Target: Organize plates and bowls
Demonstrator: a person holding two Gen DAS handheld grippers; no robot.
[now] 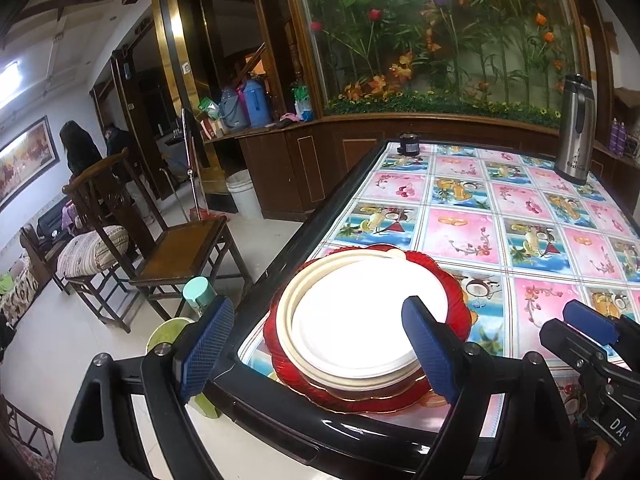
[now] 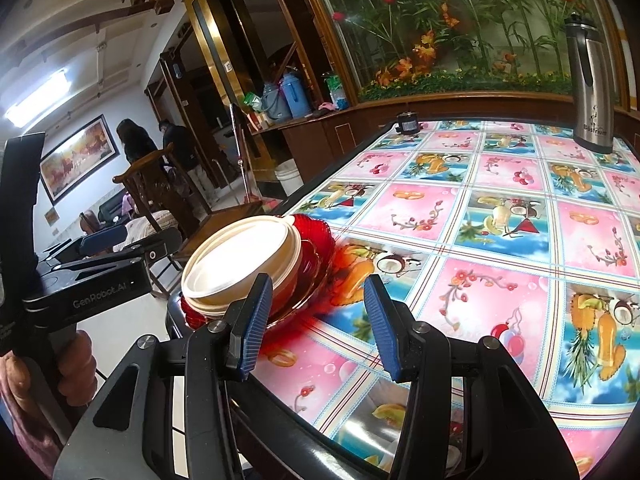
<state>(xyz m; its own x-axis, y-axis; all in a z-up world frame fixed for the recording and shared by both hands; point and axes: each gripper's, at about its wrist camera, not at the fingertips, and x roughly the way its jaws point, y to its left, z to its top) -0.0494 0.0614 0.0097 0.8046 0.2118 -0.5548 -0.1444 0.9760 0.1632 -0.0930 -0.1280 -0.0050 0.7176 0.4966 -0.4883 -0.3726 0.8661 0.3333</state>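
A stack stands at the table's near left corner: a red scalloped glass plate (image 1: 452, 280) at the bottom, a cream bowl (image 1: 292, 296) on it, and a white plate (image 1: 360, 312) on top. The stack also shows in the right wrist view, with the red plate (image 2: 316, 252) under the cream bowl (image 2: 256, 256). My left gripper (image 1: 320, 344) is open and empty, its fingers on either side of the stack's near edge. My right gripper (image 2: 316, 320) is open and empty, just right of the stack above the tablecloth. It also shows in the left wrist view (image 1: 588, 328).
The table (image 1: 520, 216) has a fruit-patterned cloth and a black rim. A steel thermos (image 1: 576, 132) and a small black device (image 1: 408, 144) stand at the far end. A wooden chair (image 1: 160, 232) stands left of the table. A green-capped bottle (image 1: 200, 292) sits below the table's corner.
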